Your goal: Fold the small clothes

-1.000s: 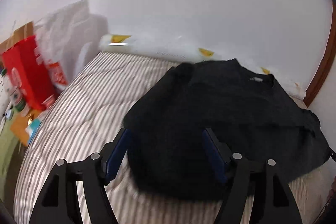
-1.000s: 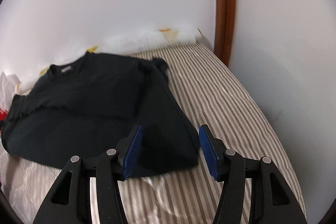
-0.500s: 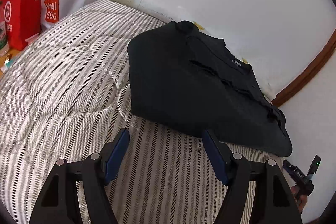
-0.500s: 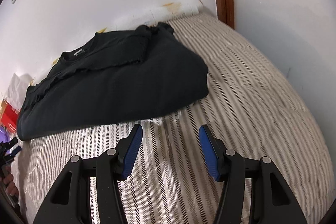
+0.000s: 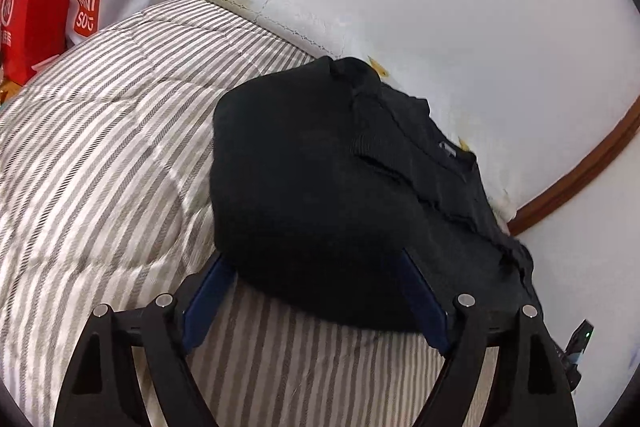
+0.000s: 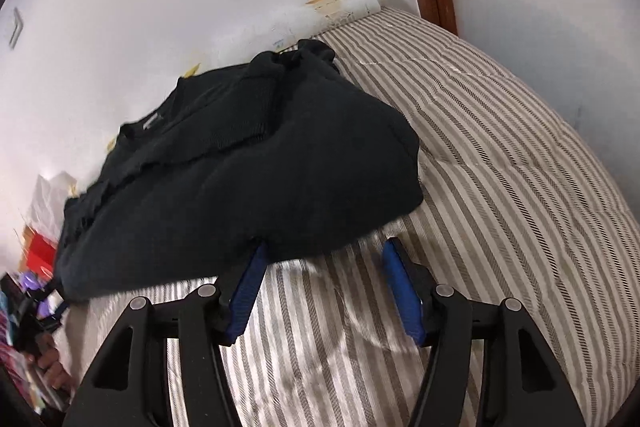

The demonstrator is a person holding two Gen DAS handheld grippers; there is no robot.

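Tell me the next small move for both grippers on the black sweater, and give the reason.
Probably shut both grippers on the near hem. The left gripper and right gripper both stand open at the near edge of the black knit sweater, which lies with sleeves folded in on the striped quilted bedcover. Nothing is gripped yet, so a bottom-to-collar fold cannot start.

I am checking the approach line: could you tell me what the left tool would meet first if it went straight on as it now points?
Most likely the near bottom edge of the black sweater. The left tool is open, low over the striped quilt, its pads at the hem; whether they touch is unclear.
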